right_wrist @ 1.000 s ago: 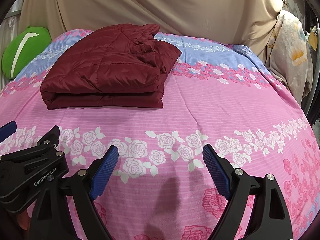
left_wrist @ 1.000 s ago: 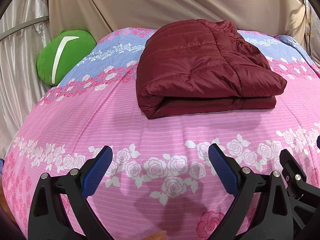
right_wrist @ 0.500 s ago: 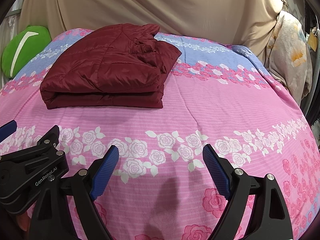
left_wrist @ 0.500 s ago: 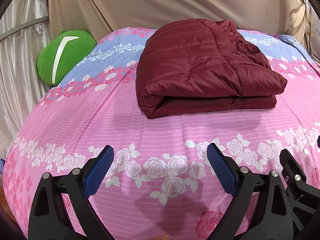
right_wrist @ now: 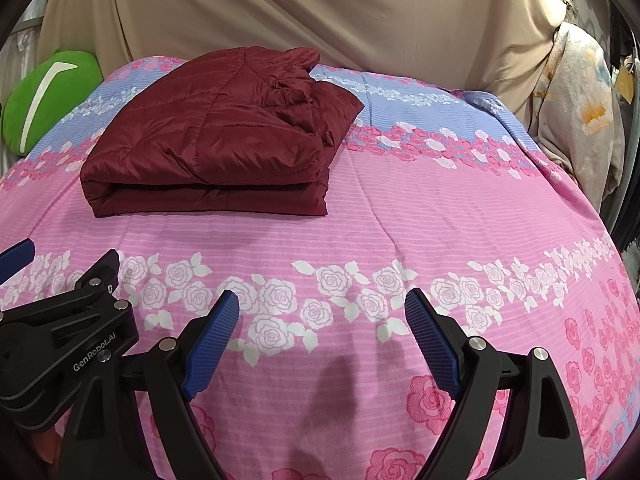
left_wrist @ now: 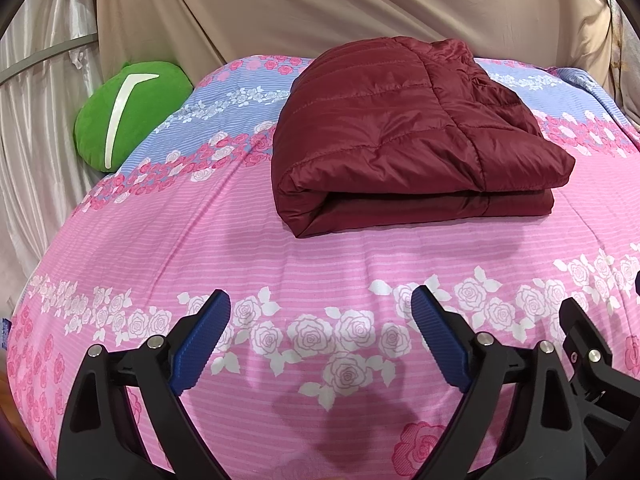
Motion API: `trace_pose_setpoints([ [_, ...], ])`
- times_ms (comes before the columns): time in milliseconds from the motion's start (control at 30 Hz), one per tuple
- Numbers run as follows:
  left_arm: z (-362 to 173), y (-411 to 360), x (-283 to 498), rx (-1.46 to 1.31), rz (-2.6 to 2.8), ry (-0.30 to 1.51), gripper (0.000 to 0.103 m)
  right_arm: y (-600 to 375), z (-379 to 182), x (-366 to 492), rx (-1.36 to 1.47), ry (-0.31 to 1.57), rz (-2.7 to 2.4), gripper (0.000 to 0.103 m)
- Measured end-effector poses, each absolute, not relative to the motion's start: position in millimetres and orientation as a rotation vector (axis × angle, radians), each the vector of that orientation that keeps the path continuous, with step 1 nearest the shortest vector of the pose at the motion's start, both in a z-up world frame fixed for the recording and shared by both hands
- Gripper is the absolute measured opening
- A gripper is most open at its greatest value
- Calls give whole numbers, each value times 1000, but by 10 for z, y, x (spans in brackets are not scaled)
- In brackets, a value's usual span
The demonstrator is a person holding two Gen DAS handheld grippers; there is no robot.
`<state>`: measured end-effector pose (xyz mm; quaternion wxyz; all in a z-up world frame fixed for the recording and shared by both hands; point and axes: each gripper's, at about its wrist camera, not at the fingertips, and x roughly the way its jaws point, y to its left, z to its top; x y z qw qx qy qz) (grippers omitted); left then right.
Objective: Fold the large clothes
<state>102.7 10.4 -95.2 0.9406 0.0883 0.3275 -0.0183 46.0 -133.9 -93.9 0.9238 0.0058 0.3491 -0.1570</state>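
A dark red quilted jacket (left_wrist: 408,136) lies folded in a thick rectangle on the pink floral bed cover (left_wrist: 280,264). It also shows in the right wrist view (right_wrist: 216,140), at the upper left. My left gripper (left_wrist: 320,316) is open and empty, hovering over the cover well in front of the jacket. My right gripper (right_wrist: 320,312) is open and empty too, in front of the jacket and to its right. The left gripper's body (right_wrist: 68,344) shows at the left of the right wrist view.
A green cushion (left_wrist: 128,112) lies at the bed's far left edge. A beige sheet (left_wrist: 320,8) hangs behind the bed. A pale flowered cloth (right_wrist: 580,120) hangs at the right. The bed cover drops away at both sides.
Both grippers have stayed open and almost still. The left gripper's view has shifted very slightly. The jacket has not moved.
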Motion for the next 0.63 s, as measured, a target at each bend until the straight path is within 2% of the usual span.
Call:
trace_pose_setpoints([
  [300, -945, 131, 1024, 182, -41, 665, 88, -1331, -940, 455, 13, 715, -323, 84],
  [433, -933, 138, 1016, 189, -44, 660, 82, -1329, -941, 457, 11, 716, -324, 84],
  [633, -933, 158, 1055, 194, -50, 665, 81, -1319, -949, 460, 6, 719, -328, 84],
])
